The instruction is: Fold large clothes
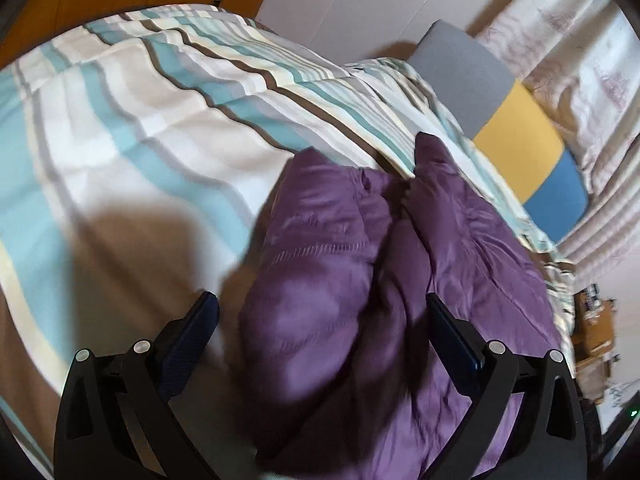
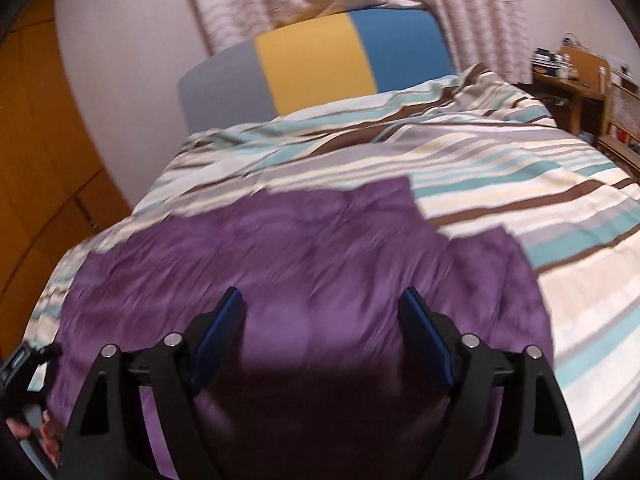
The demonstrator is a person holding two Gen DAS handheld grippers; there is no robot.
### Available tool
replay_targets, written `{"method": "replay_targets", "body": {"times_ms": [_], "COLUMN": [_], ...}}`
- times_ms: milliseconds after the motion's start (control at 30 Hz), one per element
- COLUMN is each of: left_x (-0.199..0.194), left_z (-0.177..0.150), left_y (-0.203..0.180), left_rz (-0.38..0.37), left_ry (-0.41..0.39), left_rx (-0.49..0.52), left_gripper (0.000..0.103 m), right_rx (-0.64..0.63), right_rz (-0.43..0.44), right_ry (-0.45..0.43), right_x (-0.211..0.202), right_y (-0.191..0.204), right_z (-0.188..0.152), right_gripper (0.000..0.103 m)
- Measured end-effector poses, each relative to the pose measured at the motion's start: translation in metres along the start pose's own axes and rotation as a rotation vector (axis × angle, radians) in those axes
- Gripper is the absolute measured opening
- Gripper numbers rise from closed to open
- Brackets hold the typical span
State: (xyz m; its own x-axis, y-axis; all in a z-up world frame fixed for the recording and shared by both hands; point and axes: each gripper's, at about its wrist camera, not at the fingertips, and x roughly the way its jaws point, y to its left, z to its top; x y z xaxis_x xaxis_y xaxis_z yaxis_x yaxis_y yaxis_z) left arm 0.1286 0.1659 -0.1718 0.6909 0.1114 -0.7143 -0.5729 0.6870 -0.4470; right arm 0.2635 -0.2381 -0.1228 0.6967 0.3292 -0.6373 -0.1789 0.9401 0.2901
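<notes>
Purple puffy jacket [image 2: 304, 264] is lying right under both sets of fingers, which are hanging wide apart, gripping nothing. Right gripper [image 2: 322, 320] is hovering over its middle, left gripper [image 1: 322, 320] over its edge; it's stretching toward the headboard [image 2: 316, 64], on the striped bed [image 2: 500, 168].

Both grippers are gaping wide — the left gripper [image 1: 322, 300] and right gripper [image 2: 322, 294] are holding nothing between their fingers.
</notes>
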Motion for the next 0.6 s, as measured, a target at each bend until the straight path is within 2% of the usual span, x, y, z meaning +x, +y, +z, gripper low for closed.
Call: {"method": "replay_targets", "body": {"times_ms": [67,100,133,233,367,433,600], "left_x": [-0.009,-0.013,-0.017,-0.032,-0.041,-0.041,-0.033], "left_z": [-0.009,-0.013,-0.019,-0.040,-0.061,-0.067,-0.067], "left_y": [-0.003,-0.004,-0.004,-0.002,-0.007,-0.013,-0.020], "left_rz": [-0.020,-0.048,-0.079,-0.140,-0.168,-0.178,-0.224], "left_ry": [-0.001,0.009,0.022,0.035,0.063,0.076,0.079], "left_rx": [0.031,0.039,0.033,-0.015,-0.016,0.007,-0.001], "left_gripper": [0.100,0.100,0.100,0.095,0.087,0.087,0.083], "right_rx": [-0.015,-0.024,-0.037,-0.090,-0.190,-0.232,-0.285], "right_rz": [0.025,0.037,0.056,0.106,0.162,0.167,0.137], "right_ry": [0.014,0.019,0.023,0.029,0.021,0.029,0.091], "right_x": [-0.008,-0.012,-0.017,-0.026,-0.036,-0.035,-0.012], "right_y": [0.008,0.011,0.017,0.031,0.055,0.063,0.068], "right_z": [-0.013,-0.018,-0.024,-0.037,-0.051,-0.055,-0.067], "right_gripper": [0.071,0.063,0.056,0.043,0.034,0.027,0.026]}}
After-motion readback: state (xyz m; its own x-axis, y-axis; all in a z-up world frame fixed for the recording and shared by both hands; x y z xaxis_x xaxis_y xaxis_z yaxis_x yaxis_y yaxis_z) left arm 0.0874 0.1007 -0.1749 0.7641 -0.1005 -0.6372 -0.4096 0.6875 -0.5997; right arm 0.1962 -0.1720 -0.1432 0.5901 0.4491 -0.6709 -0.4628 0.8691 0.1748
